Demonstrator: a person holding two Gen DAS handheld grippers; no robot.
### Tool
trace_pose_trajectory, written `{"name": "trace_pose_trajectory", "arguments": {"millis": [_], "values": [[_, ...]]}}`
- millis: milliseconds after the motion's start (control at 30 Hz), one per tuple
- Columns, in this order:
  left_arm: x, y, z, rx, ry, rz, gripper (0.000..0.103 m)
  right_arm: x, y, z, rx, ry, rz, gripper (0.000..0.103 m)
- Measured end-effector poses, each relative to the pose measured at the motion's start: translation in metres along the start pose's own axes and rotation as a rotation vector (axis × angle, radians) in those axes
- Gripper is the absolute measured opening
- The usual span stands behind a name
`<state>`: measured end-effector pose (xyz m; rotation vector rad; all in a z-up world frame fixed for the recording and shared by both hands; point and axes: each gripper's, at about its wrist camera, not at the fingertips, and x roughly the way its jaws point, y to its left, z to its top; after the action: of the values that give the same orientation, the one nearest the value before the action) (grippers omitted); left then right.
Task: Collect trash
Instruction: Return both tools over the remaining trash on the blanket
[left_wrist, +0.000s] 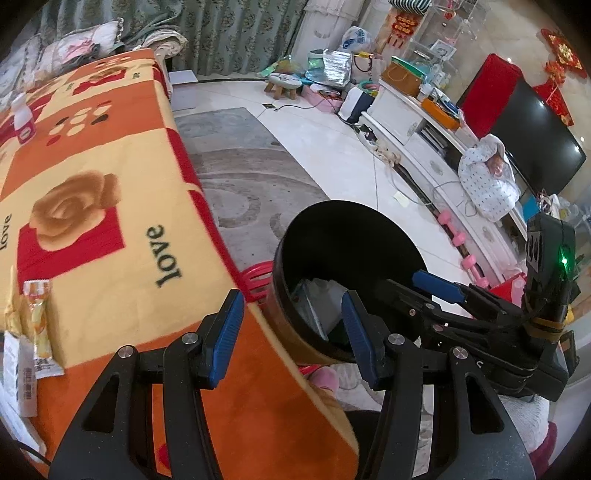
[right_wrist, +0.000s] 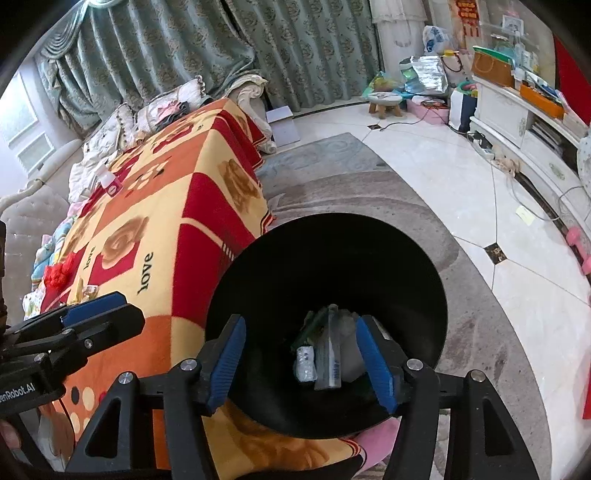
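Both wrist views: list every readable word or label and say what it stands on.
"love": printed several times on the orange blanket, clearest beside the rose.
"enRobot.AI": partial, cut off by the frame edge, on the left tool.
Snack packets: print too small.
Pink-labelled bottle: blurred.
Trash in the black bin: unreadable.

My bin (right_wrist: 332, 266) stands on the rug (right_wrist: 369, 192), touching the edge of the blanket-covered table (right_wrist: 177, 229) on its left. Inside the bin lie wrappers (right_wrist: 325, 354). On the table, sachets (left_wrist: 38, 317) lie nearer the bin, a small bottle (left_wrist: 23, 118) farther away.
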<state>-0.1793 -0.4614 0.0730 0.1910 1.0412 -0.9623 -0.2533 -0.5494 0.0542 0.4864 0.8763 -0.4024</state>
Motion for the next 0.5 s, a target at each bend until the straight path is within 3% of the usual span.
{"name": "trace_pose_trajectory", "arguments": {"millis": [500], "values": [[-0.033, 0.036, -0.017, -0.058, -0.027, 0.081, 0.054, 0.001, 0.05, -0.009, -0.065, 0.02, 0.036, 0.065]]}}
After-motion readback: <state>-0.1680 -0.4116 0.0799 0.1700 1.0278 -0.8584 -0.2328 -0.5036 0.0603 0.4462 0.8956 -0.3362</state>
